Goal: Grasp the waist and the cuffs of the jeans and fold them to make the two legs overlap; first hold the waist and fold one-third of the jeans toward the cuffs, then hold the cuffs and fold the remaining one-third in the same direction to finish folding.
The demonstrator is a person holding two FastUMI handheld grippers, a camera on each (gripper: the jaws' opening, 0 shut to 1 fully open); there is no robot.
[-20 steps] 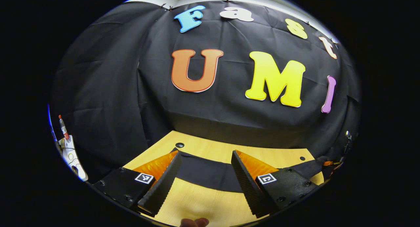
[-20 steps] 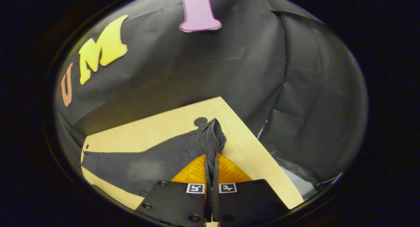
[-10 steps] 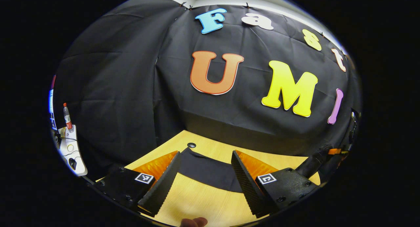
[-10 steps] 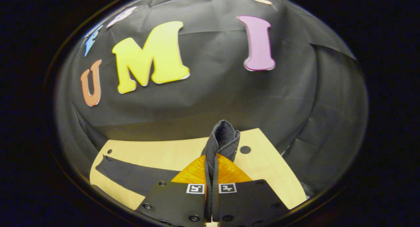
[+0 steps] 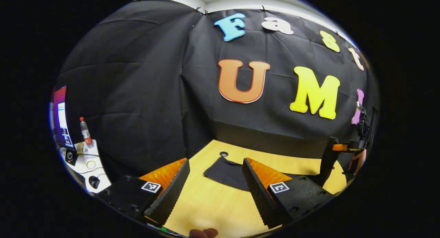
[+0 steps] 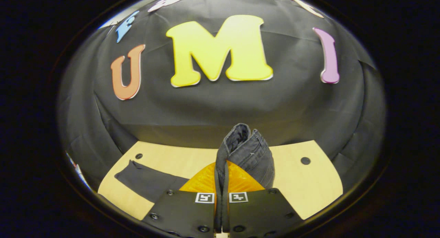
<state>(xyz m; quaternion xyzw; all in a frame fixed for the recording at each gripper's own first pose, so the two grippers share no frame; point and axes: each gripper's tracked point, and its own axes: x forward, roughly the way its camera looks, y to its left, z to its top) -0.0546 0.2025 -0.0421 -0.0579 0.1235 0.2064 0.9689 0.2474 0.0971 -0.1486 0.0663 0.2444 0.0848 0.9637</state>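
Lifted higher than before: one waist [image 6: 248, 149] of one pair of jeans [image 6: 147, 180], pinched between the closed right gripper [image 6: 221, 183] fingers. One cuff end [image 5: 223, 169] is laid flat on the table [image 5: 213, 203]. Left gripper [image 5: 215, 186] is held wide open, empty, above bare tabletop near the cuff.

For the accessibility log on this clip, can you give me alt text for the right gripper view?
The right gripper is shut on a bunched fold of dark jeans, lifted above a light wooden table, jaws pressed together. The cuff end of the jeans lies flat on the table at lower left, with the black cloth wall behind.
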